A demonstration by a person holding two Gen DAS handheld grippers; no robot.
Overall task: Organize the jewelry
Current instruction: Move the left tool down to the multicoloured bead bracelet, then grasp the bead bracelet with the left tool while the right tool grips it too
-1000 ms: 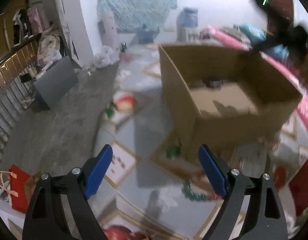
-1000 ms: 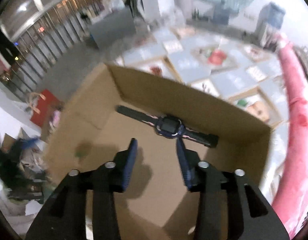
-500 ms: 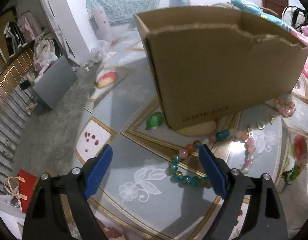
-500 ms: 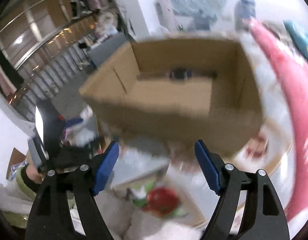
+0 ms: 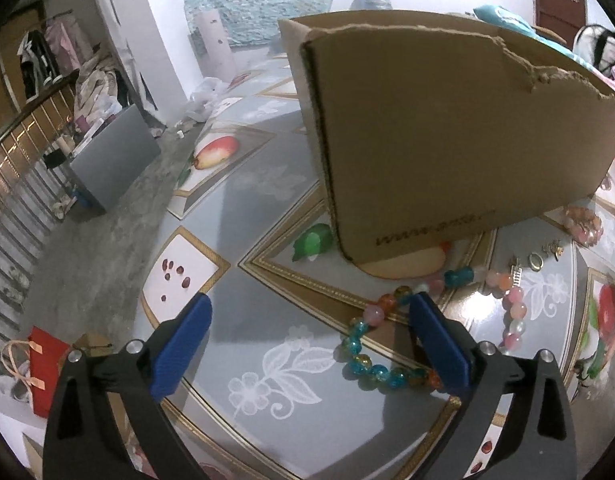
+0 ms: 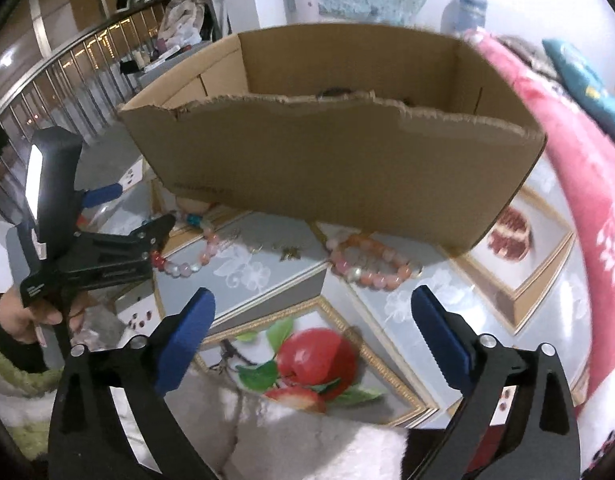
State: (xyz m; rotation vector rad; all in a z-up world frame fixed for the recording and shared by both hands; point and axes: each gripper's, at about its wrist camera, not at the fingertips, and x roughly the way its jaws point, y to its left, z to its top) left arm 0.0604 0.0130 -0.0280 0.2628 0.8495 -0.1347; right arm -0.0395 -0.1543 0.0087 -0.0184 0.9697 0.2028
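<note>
Hovering over a glossy patterned counter (image 5: 291,408) printed with fruit and white flowers, the left gripper (image 5: 307,320) has its blue-padded jaws opening wide, with nothing pressed between them. A long necklace of blue, orange and pink glass beads (image 5: 363,368) lies on the counter, one stretch of it passing just under the right-hand blue pad (whether the pad touches it cannot be told). Behind the necklace stands a brown open-topped cardboard box (image 5: 447,140) with a torn upper edge.

The right gripper (image 6: 313,328) is likewise opening its jaws wide and holds nothing. Beyond it, close against the box's near wall, lies a round bracelet of pink and peach beads (image 6: 371,268), and beside that a few small gold-coloured pieces (image 6: 287,252) that are too small to make out. A dark object barely shows over the torn edge inside the box. At left in the right wrist view, a hand (image 6: 23,312) in a green-cuffed sleeve grips the other tool's black handle.
</note>
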